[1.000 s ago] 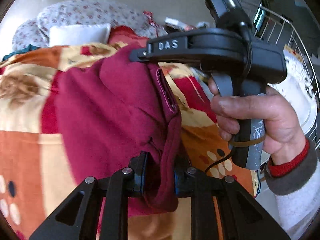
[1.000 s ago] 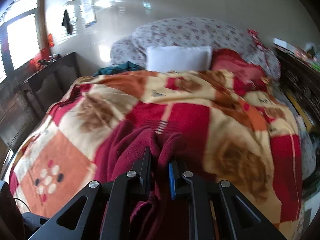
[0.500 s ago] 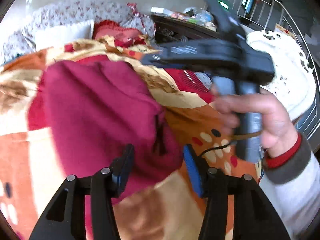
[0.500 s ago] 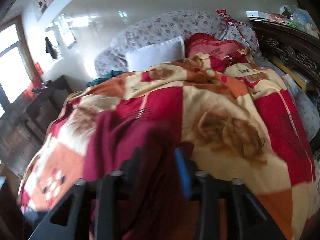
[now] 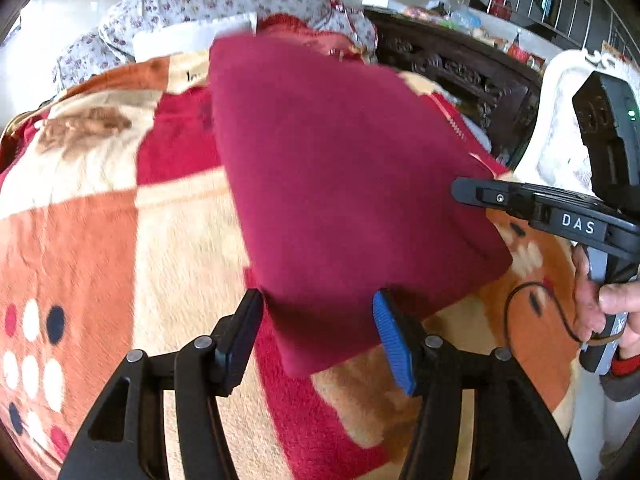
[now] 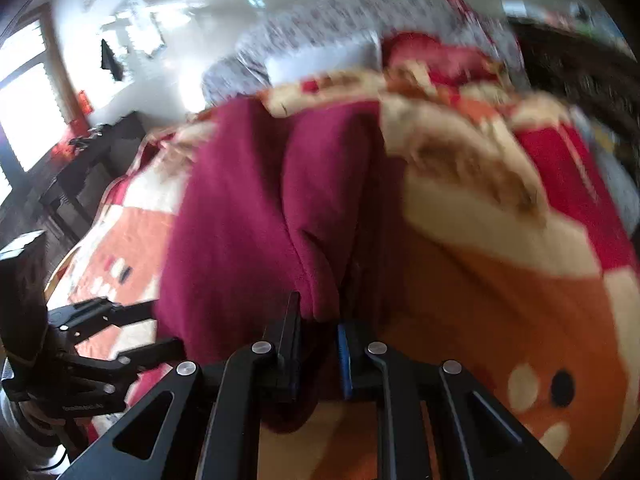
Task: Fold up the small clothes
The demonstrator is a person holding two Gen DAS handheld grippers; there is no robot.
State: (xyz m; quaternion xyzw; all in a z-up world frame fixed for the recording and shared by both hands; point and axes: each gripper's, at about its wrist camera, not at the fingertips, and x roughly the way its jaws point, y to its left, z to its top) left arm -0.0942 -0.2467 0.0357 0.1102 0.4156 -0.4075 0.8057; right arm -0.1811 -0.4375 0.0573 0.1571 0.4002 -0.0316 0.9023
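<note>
Blanket [image 5: 100,240] bears maroon garment [image 5: 340,184]; left hand-held gripper [image 5: 316,336] gapes, right hand-held gripper [image 6: 318,344] pinches garment.

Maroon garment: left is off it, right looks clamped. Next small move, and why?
Probably open the right gripper and back it off. The maroon garment already lies as a flat folded panel on the blanket, and the left gripper stands open around its near corner without pinching. Only the right fingers are shut on a bunched fold at the edge, which keeps that side lifted.
</note>
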